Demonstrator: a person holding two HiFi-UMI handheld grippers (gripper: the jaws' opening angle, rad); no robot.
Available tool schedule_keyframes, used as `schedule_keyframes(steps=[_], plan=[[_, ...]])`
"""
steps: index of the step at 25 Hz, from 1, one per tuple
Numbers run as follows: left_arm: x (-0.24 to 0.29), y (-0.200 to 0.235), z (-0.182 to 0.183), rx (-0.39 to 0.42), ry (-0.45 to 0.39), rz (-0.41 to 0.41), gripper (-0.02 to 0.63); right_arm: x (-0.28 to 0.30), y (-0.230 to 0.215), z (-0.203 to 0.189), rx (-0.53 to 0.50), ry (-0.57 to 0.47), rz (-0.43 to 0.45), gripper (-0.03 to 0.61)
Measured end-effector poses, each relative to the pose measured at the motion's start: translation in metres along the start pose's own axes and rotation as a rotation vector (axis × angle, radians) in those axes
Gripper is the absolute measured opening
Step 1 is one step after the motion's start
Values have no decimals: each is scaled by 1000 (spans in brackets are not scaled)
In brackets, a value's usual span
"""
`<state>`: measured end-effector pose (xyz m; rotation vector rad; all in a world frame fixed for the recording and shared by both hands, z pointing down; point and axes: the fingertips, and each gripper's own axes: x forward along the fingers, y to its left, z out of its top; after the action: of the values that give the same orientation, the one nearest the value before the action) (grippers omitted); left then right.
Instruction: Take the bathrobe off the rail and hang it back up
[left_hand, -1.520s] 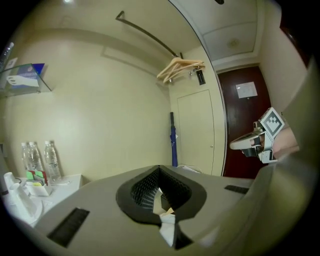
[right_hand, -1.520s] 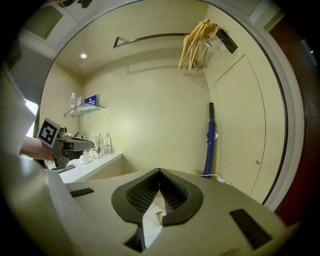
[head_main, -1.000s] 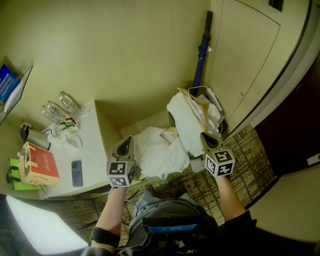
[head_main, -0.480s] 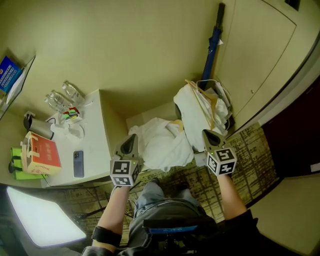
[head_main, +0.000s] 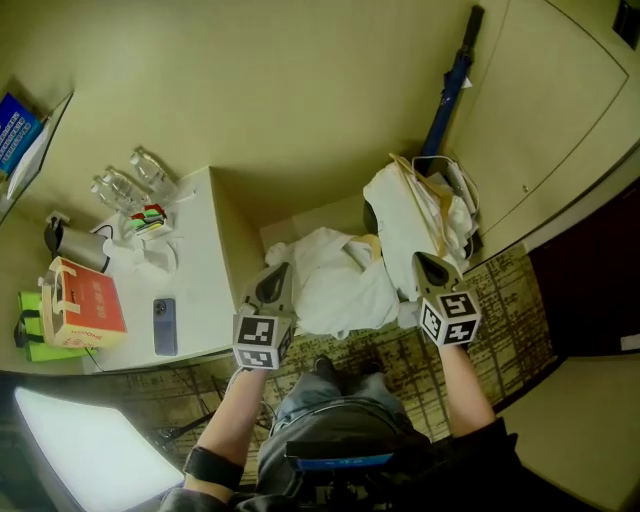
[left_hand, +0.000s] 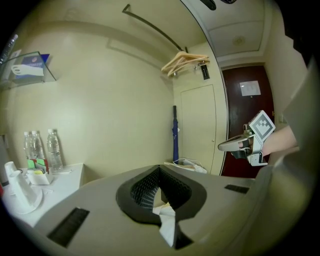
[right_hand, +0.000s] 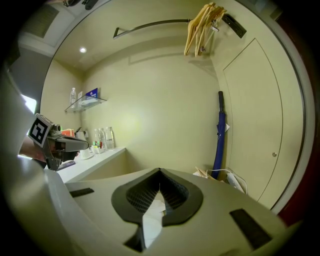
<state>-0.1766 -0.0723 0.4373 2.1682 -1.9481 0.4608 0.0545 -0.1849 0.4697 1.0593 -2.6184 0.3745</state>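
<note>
Listing left to right: counter (head_main: 190, 250), carrying box (head_main: 85, 305), phone (head_main: 165, 326) and bottles (head_main: 125, 185), well apart from the work and likely no concern of yours. Left gripper (head_main: 277, 280): jaws closed, a fold of white cloth pinched between them; it points a little below level. Robe (head_main: 335, 285): off the rail (left_hand: 150, 25), slung low between your two grippers above the patterned floor (head_main: 500, 300), its bulk sagging in the middle; you hold it at two separate places, probably so that it spreads out for rehanging. Right gripper (head_main: 432, 268): jaws closed likewise on a fold of the same cloth, about level with the left. Heap (head_main: 405, 215): more white cloth with a tan piece on it, just behind the right gripper at the foot of the umbrella (head_main: 450, 95); whether it belongs to the robe cannot be told. Umbrella: blue, leaning upright in the corner. Rail: high overhead, bare along its length except for wooden hangers (left_hand: 184, 62) bunched at its right end; judged the target for your next lift.
</note>
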Motion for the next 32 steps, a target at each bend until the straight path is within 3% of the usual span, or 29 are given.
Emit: schedule_keyframes(steps=[6,13,27,32], plan=[[22,7,-16,-80,15,-45,1,23,10,-14,-12,10,-60,20],[57,3,-56,-58,72,-103,1,53,-7,-33,-27,32,-120,25],[180,-28,-177,-149,206,-98,0,147,-50,-123,-70,94,-3,37],[233,-44,-222,-257,255,-99,0,177,-67,-156,-105,106,28,35]])
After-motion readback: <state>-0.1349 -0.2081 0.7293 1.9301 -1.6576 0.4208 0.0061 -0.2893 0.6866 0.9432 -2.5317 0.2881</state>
